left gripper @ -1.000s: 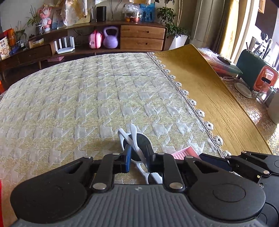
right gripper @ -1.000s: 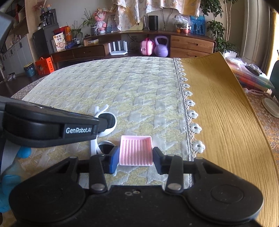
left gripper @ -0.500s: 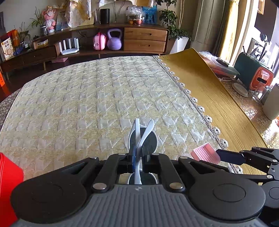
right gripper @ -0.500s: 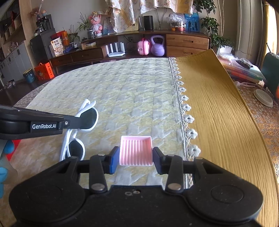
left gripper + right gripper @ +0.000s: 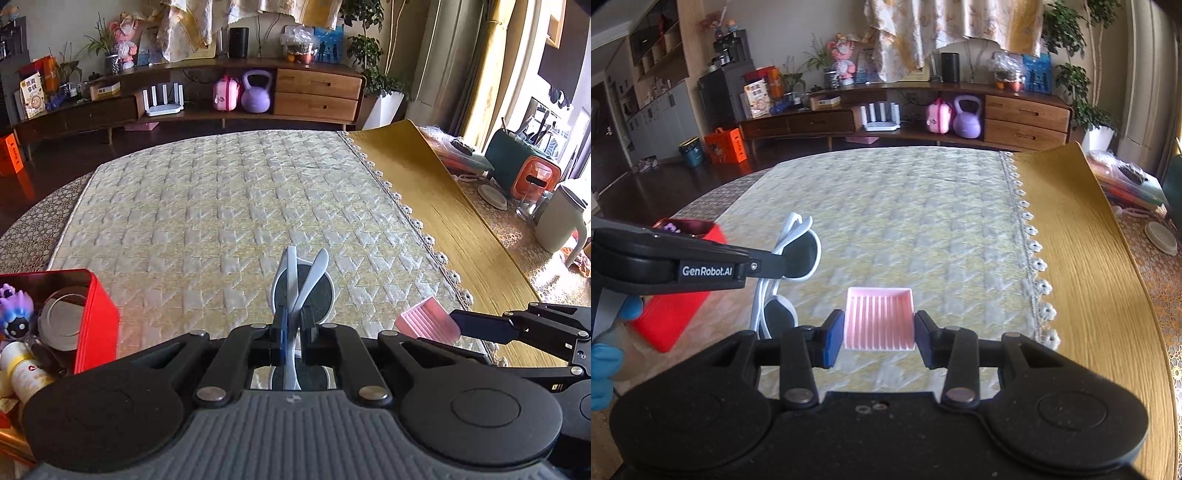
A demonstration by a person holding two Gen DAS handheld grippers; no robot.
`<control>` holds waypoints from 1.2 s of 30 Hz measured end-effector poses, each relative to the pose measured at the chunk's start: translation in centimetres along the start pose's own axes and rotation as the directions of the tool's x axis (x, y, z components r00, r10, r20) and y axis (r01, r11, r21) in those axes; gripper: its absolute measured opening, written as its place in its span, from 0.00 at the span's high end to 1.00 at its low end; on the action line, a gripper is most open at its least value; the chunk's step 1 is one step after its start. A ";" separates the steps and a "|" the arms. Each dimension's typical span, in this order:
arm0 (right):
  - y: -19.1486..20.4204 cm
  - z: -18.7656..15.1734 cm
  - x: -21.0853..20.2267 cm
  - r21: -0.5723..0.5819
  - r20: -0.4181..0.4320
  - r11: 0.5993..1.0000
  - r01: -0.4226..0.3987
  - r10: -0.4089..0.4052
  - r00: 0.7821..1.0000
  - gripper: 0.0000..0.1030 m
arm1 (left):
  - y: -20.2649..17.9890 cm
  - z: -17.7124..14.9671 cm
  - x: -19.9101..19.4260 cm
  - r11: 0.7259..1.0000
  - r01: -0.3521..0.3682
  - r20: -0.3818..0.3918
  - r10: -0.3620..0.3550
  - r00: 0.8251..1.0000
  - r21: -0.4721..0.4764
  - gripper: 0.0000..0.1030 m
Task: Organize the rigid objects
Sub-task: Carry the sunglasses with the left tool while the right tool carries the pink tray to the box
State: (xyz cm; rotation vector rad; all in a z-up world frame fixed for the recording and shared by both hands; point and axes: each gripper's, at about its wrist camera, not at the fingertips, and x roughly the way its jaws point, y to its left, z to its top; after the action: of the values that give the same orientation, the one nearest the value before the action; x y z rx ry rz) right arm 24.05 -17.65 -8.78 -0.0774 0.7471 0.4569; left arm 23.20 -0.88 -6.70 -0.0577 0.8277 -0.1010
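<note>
My left gripper [image 5: 293,328] is shut on white-framed sunglasses [image 5: 303,284] with dark lenses and holds them above the quilted cloth; the pair also shows in the right wrist view [image 5: 798,254]. My right gripper [image 5: 879,338] is shut on a small pink ribbed tray [image 5: 879,317] and holds it above the cloth; the tray also shows at the right of the left wrist view [image 5: 426,321]. A red box [image 5: 94,314] with small items inside stands at the left.
A quilted cream cloth [image 5: 229,206] covers the table, with a mustard mat [image 5: 454,229] to its right. A white mug [image 5: 559,221], an orange and green appliance [image 5: 524,170] and a coaster stand at the far right. A wooden sideboard [image 5: 317,94] stands beyond the table.
Both grippers have risen with their loads. The sunglasses came off the cloth and hang upright in the left gripper. The red box has come into view at the left.
</note>
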 end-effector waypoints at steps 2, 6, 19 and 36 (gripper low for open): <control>1.3 0.1 -0.4 -0.021 0.001 1.000 -0.011 0.011 1.000 0.61 | 0.8 -0.4 -1.2 1.000 -0.004 0.003 0.004 1.000 -0.008 0.94; 3.6 0.4 -1.2 -0.054 0.008 0.998 -0.035 0.035 0.999 0.61 | 2.8 -1.1 -3.4 0.999 -0.026 0.005 0.026 1.000 -0.032 0.94; 11.8 2.1 -1.6 -0.167 0.024 0.978 -0.122 0.127 0.992 0.61 | 11.3 -2.6 -9.7 0.984 -0.122 0.032 0.127 0.991 -0.126 0.94; 20.0 4.8 3.1 -0.275 0.005 0.944 -0.183 0.192 0.981 0.61 | 22.4 -3.6 -11.8 0.939 -0.286 -0.021 0.288 0.958 -0.189 0.94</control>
State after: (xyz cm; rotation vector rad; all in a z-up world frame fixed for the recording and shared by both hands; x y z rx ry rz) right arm 20.54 2.56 -5.43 -0.2591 0.6583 0.7412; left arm 14.12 22.62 -2.55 -0.1167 0.8290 0.2548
